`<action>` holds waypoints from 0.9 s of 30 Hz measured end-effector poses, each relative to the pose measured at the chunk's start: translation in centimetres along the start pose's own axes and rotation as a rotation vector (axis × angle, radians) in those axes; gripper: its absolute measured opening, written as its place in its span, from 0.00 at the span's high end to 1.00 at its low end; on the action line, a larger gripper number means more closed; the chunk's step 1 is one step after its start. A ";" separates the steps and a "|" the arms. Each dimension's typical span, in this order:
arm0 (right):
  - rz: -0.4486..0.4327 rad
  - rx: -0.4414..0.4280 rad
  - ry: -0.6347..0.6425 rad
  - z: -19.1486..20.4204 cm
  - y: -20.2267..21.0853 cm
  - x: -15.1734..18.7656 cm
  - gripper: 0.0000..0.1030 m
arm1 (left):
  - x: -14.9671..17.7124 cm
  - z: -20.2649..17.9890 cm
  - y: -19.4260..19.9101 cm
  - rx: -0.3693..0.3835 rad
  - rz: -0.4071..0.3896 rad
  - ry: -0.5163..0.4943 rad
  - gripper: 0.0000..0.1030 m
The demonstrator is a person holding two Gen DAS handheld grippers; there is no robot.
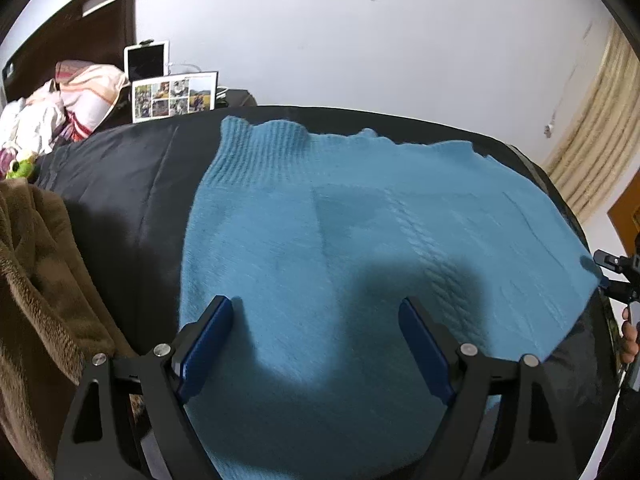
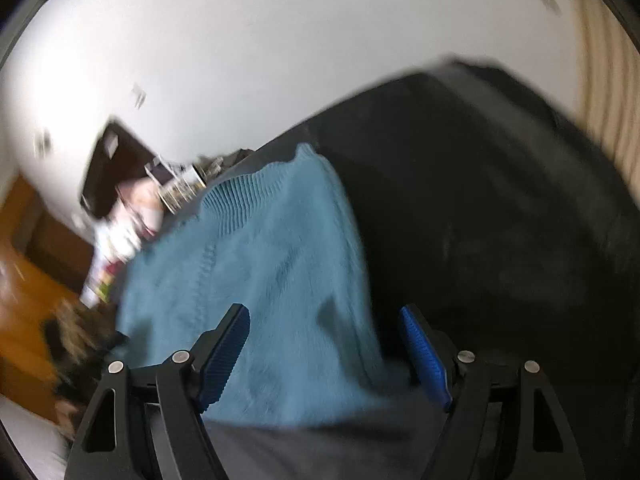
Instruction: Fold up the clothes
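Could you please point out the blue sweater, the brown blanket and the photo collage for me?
blue sweater (image 1: 352,240): left wrist view, middle of its flat body.
brown blanket (image 1: 36,280): left wrist view, its fuzzy folds.
photo collage (image 1: 174,96): left wrist view, centre of the frame.

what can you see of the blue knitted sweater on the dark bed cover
The blue knitted sweater is a fuzzy, soft-looking knit with a ribbed band along one far edge and a cable pattern on one panel. It lies spread mostly flat on the dark bed cover, its far edge slightly rumpled. Both grippers are open over it; neither clearly grips it.
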State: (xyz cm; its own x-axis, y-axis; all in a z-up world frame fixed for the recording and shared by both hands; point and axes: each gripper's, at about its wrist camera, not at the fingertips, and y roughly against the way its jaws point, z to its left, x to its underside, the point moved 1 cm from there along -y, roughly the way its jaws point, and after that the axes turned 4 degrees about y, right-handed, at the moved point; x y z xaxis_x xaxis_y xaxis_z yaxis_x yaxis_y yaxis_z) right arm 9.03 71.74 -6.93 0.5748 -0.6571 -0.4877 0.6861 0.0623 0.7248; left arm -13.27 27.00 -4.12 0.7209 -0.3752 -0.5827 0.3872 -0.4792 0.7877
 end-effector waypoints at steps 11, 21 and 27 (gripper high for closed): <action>0.033 -0.022 -0.162 -1.8 0.5 3.7 0.24 | 1.0 -0.1 0.9 0.042 -0.012 -0.002 0.14; 0.009 -0.012 -0.189 0.5 -1.9 3.6 0.21 | 1.3 0.4 0.8 0.070 -0.013 -0.003 0.10; -0.066 0.019 -0.229 1.1 -2.3 3.8 0.19 | 1.5 0.9 0.2 0.087 -0.009 0.020 0.03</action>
State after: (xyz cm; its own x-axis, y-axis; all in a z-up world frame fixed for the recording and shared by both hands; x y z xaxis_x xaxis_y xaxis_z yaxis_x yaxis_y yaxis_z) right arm 9.13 68.32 -9.92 0.4113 -0.8128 -0.4127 0.7090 0.0007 0.7052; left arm -12.64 25.65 -4.97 0.7293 -0.3550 -0.5849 0.3432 -0.5497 0.7616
